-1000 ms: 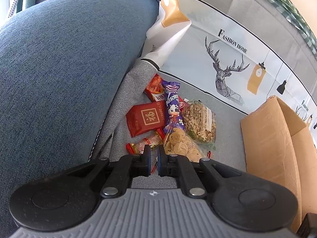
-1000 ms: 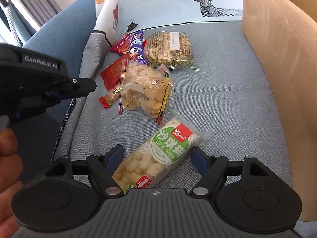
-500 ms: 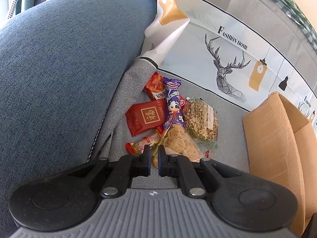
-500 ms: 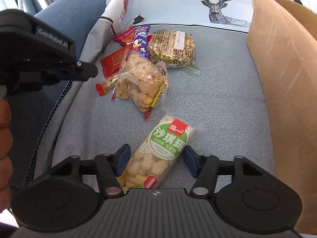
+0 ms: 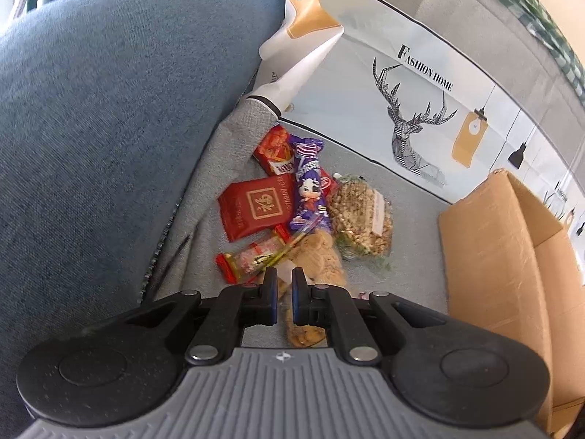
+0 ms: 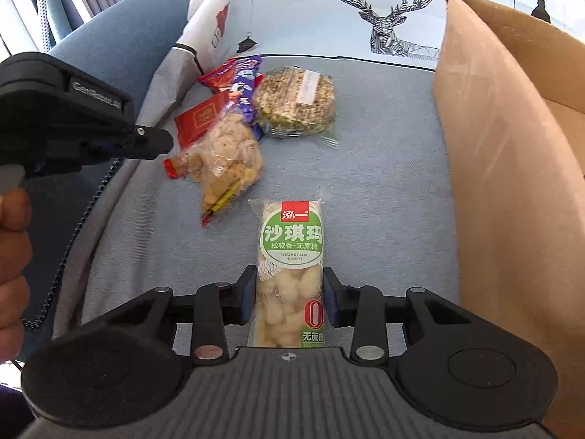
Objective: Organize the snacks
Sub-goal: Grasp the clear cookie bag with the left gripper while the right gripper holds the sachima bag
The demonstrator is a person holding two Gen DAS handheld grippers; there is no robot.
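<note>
We've got the right gripper (image 6: 289,300) w/ jaws pressed on both long sides of the sachima pack (image 6: 291,267), near its lower end, so it's clamped across its narrow width — prob. the easiest span to bite, and it leaves the pack's length sticking fwd. The pack's long axis runs straight along the gripper's fingers, red-logo end pointing away from us toward the deer-print cushion (image 6: 384,18); whether it's off the sofa seat (image 6: 384,183) or resting on it we can't tell.

The cardboard box (image 6: 493,146) stands just right of the pack, open at top; we judge that's where snacks go, hence the grab on that side.

The left gripper (image 5: 284,294) hangs left of the box, over the snack pile, jaws at a narrow gap, nothing between them as far as we can see. Below its tips lies the cookie bag (image 5: 321,256), w/ the red packet (image 5: 256,208), purple candy wrapper (image 5: 309,190) and nut brittle bar (image 5: 362,216) farther from the box's near corner, all bunched vs. the sofa arm (image 5: 109,109).
</note>
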